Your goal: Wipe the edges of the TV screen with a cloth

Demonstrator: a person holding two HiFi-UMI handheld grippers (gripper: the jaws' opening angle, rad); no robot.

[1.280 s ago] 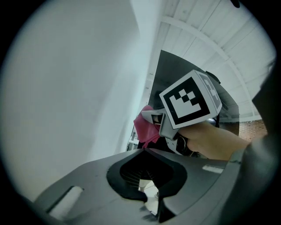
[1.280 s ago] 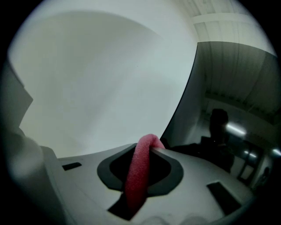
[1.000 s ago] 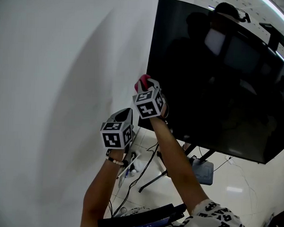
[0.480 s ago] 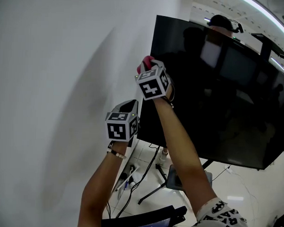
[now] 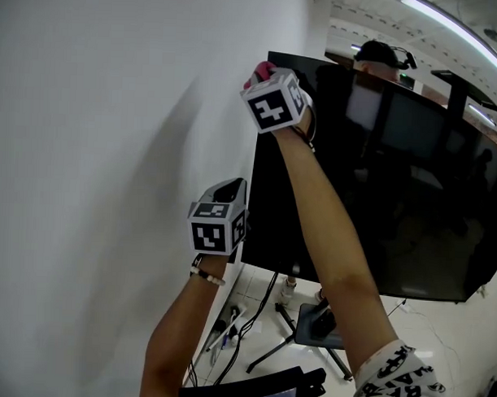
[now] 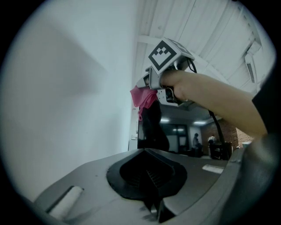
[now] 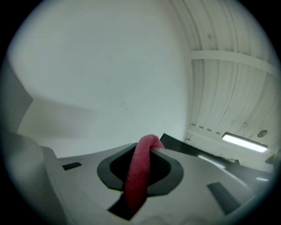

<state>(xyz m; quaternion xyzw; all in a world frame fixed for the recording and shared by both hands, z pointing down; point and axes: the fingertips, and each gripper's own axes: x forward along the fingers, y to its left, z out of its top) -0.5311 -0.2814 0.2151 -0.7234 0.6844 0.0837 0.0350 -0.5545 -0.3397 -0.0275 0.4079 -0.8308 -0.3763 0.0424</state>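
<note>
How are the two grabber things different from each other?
The right gripper pinches a pink cloth; the left gripper is shut on nothing. The right gripper is up at the TV's top corner; the left gripper is lower, by its side edge. Both carry a marker cube.

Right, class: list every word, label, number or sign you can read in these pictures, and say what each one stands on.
Nothing can be read for certain.
Black print on the person's white shirt: letters too bent and blurred to read.
Two black-and-white marker cubes: square patterns only, no words.
Small plate on the white wall: too small to read.
</note>
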